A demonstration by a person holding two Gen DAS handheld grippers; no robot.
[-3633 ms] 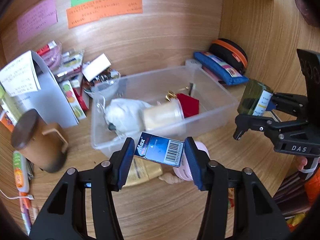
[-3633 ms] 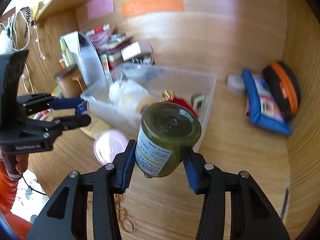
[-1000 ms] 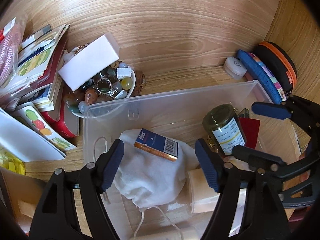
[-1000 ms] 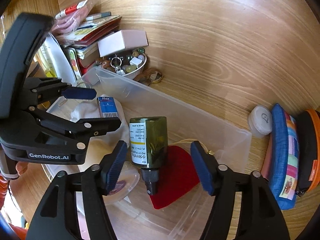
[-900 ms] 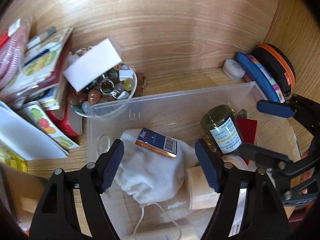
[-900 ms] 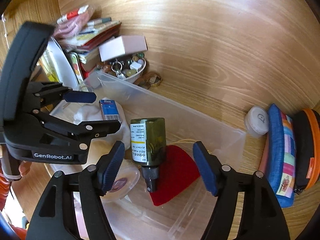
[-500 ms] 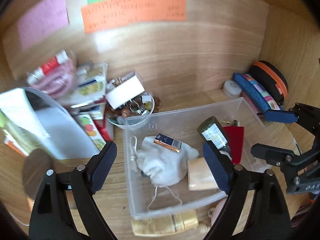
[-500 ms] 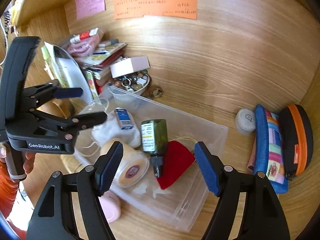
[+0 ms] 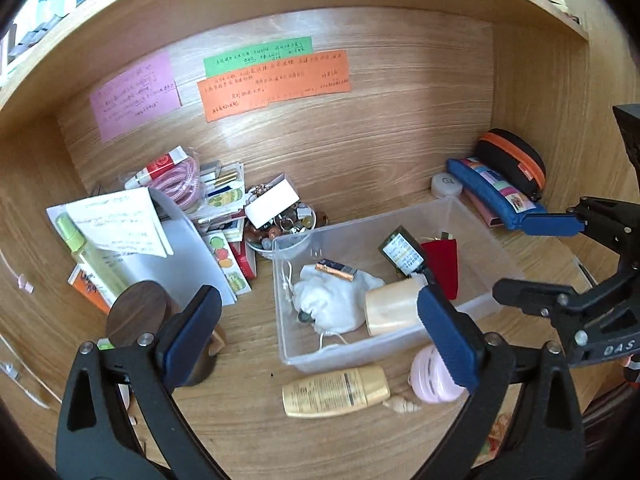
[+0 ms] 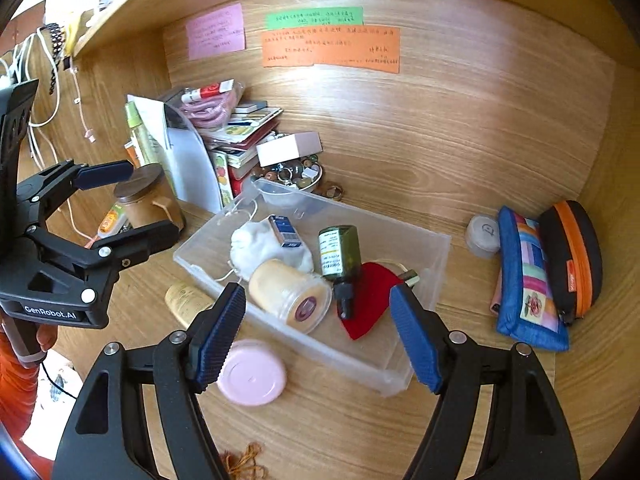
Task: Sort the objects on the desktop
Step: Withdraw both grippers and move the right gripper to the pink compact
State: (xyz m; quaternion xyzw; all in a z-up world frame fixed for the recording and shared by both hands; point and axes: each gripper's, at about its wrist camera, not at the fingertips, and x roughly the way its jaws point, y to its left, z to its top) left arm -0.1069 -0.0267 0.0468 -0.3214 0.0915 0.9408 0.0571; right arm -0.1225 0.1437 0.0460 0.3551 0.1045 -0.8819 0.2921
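Note:
A clear plastic bin (image 9: 472, 312) (image 10: 436, 256) sits mid-desk. In it lie a white cloth pouch (image 9: 332, 300) (image 10: 256, 246), a small blue box (image 9: 335, 270) (image 10: 285, 231) on the pouch, a green dropper bottle (image 9: 402, 254) (image 10: 338, 252), a cream jar (image 9: 394, 312) (image 10: 290, 290) and a red felt piece (image 9: 444, 264) (image 10: 368, 300). My left gripper (image 9: 320, 344) is open and empty, back from the bin's near side. My right gripper (image 10: 320, 340) is open and empty, also back from the bin.
A gold tube (image 9: 336, 391) (image 10: 186, 300), pink round lid (image 9: 434, 376) (image 10: 252, 372) and small shell (image 9: 402, 405) lie before the bin. A brown lidded mug (image 9: 138, 316) (image 10: 144, 196), booklets, trinket bowl (image 9: 284, 224) (image 10: 298, 172) stand left. Blue pouch (image 10: 528, 276), black-orange case (image 10: 576, 256) and white pot (image 10: 482, 234) lie right.
Both grippers let go of their loads in the bin, the blue box on the pouch and the green bottle beside the jar. Both have since pulled up and back, open.

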